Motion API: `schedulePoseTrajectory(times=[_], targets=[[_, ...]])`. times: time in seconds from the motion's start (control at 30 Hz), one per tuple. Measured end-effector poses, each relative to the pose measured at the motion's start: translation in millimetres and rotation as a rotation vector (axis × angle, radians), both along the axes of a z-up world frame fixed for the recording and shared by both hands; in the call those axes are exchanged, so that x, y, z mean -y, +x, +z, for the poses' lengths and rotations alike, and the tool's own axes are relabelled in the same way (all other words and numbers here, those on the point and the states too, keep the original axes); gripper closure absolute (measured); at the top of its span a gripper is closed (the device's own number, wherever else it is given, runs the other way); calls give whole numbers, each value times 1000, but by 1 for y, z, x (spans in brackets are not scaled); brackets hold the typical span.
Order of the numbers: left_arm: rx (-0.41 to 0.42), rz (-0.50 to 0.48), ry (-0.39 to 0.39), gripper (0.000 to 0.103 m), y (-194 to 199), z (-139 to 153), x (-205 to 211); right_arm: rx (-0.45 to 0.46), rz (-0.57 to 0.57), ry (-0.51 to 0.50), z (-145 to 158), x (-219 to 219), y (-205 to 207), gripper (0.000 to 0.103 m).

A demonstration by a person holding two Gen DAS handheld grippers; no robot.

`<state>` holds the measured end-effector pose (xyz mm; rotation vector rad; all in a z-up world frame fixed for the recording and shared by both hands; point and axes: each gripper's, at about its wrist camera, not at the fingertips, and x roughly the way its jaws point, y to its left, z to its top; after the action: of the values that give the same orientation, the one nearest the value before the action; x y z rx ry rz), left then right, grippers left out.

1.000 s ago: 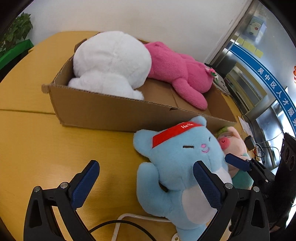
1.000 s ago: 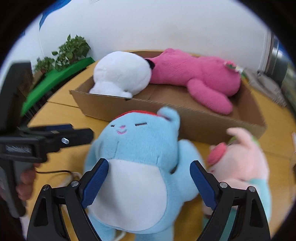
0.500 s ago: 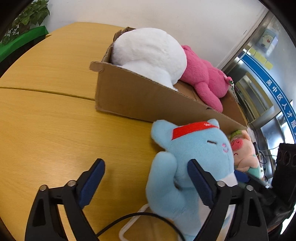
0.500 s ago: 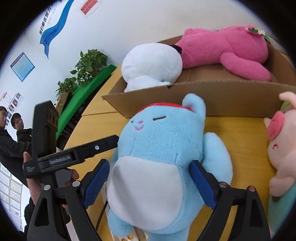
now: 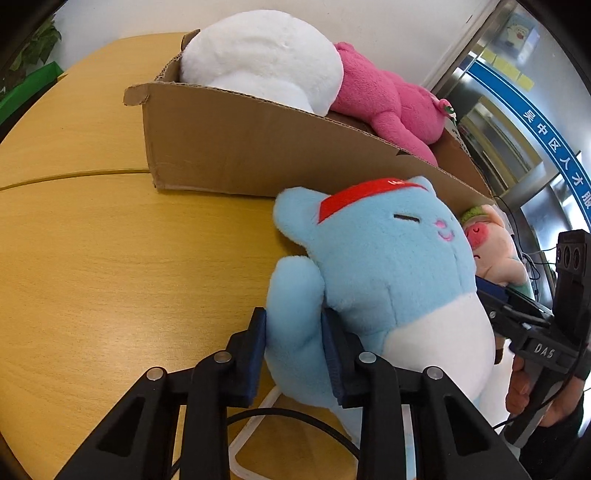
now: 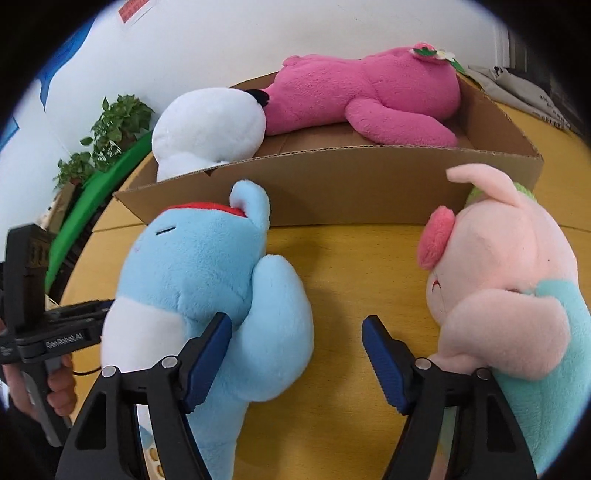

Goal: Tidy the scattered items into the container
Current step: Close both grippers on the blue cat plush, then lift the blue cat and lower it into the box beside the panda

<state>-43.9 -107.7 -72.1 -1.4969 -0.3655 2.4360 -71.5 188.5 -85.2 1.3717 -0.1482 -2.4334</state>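
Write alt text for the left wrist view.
The left claw is shut on one arm of a blue plush cat on a wooden table, beside a cardboard box holding white and pink plush toys.

A plain white wall (image 6: 258, 33) rises behind the yellow wooden surface (image 5: 110, 258), leafy green potted plants (image 6: 110, 125) at one side, blue-lettered glass doors (image 5: 517, 122) opposite

Bright, even indoor light — soft shadows under the toys, sharp focus throughout, strong fisheye bending and black vignette at edges.
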Motion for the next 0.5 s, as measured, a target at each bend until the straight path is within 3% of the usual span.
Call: schedulePoseTrajectory(times=[0.13,0.2,0.27,0.5], targets=[[0,-2,-8,76,-4,-1,-3,9,23,37,-5,4,2,32],[-7,-12,-13,77,-2,1,-7,16,36,56,-7,8,2,41],[-16,-22,-19,78,1,3,-9,36,58,28,-10,9,0,63],[-15,-29,-19,78,2,0,-11,84,78,-3,-25,8,-3,65]])
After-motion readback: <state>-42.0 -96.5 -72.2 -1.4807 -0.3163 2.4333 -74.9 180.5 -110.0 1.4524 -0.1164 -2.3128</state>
